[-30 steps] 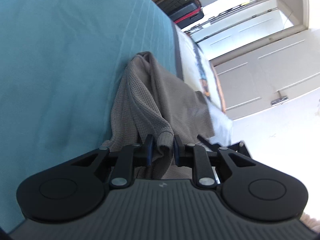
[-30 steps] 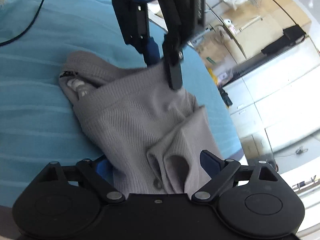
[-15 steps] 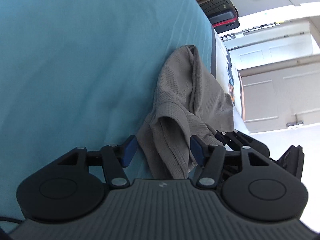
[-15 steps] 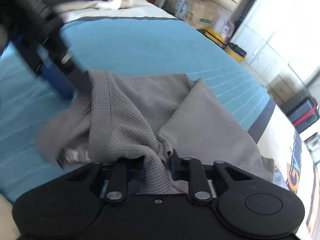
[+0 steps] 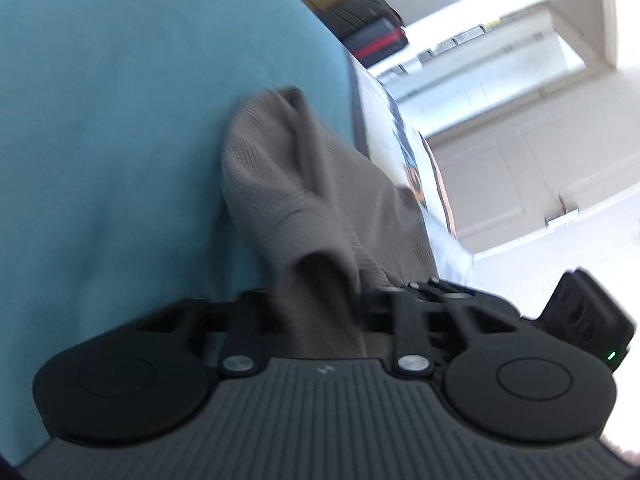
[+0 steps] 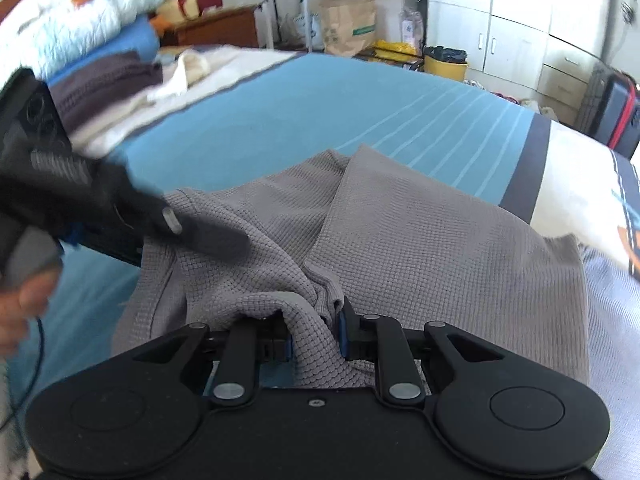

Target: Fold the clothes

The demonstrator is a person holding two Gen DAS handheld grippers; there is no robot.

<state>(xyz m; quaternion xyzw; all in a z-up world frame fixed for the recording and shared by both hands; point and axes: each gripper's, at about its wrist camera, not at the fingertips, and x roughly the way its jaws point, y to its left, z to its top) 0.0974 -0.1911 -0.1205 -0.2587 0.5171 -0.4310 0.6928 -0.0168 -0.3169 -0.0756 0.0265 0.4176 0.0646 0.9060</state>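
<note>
Both grippers, left gripper and right gripper, clamp bunched edges of the grey waffle-knit garment, which extends forward onto the blue bedspread.

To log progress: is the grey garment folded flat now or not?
Not folded: the grey garment lies bunched in loose creases on the blue bedcover, pinched in both grippers.

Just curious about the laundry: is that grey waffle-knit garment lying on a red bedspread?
No, the grey waffle-knit garment lies on a blue bedspread with pale stripes.
</note>
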